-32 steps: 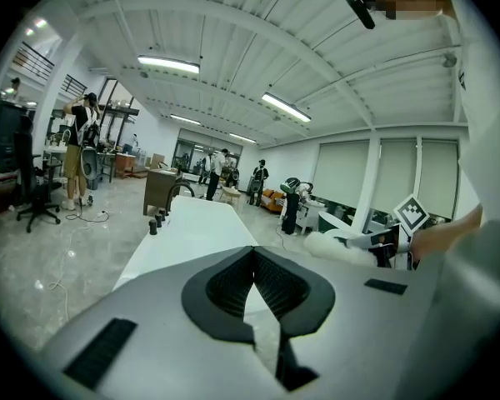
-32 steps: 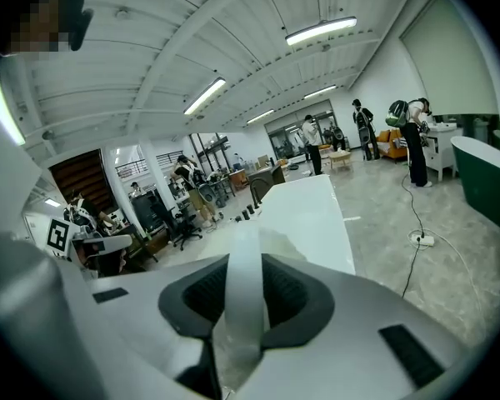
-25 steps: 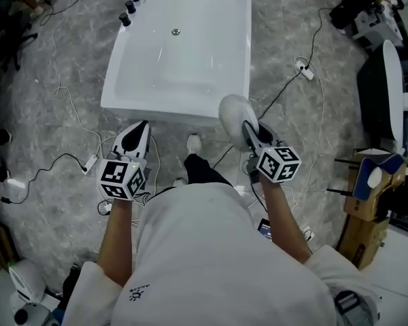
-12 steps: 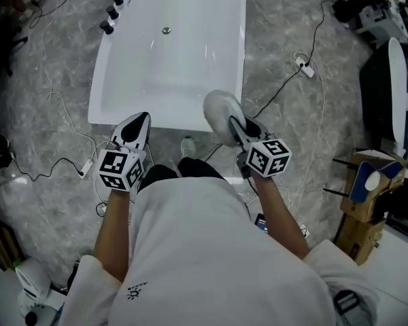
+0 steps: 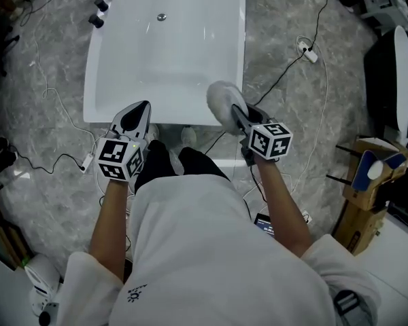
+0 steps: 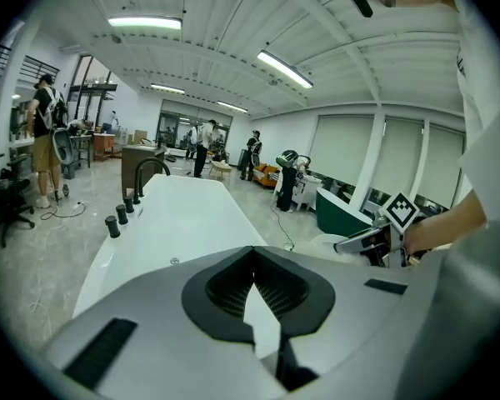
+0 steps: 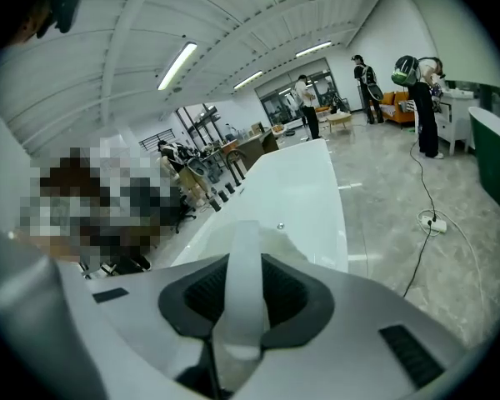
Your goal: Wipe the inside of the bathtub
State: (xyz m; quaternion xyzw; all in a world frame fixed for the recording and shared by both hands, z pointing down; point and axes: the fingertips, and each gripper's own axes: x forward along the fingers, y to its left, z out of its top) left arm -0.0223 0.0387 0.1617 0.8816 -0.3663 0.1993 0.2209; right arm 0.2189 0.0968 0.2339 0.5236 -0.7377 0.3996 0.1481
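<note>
The white bathtub (image 5: pixel 163 60) lies lengthwise ahead of me, drain (image 5: pixel 162 17) near its far end; it also shows in the left gripper view (image 6: pixel 175 223) and the right gripper view (image 7: pixel 304 190). My left gripper (image 5: pixel 134 113) hovers at the tub's near rim, jaws shut with nothing held (image 6: pixel 252 275). My right gripper (image 5: pixel 239 117) is shut on a white wiping pad (image 5: pixel 222 100), which hangs over the near right corner of the rim. In the right gripper view the pad's white strip (image 7: pixel 243 290) is pinched between the jaws.
Black tap knobs (image 5: pixel 98 12) line the tub's far left rim. Cables and a power strip (image 5: pixel 307 51) lie on the marble floor to the right. A wooden stand (image 5: pixel 367 195) is at the right edge. People (image 6: pixel 46 140) stand far off in the hall.
The person has stepped closer to the tub. Both grippers have come up to its near rim, the right one carrying the pad over the rim's right corner.
</note>
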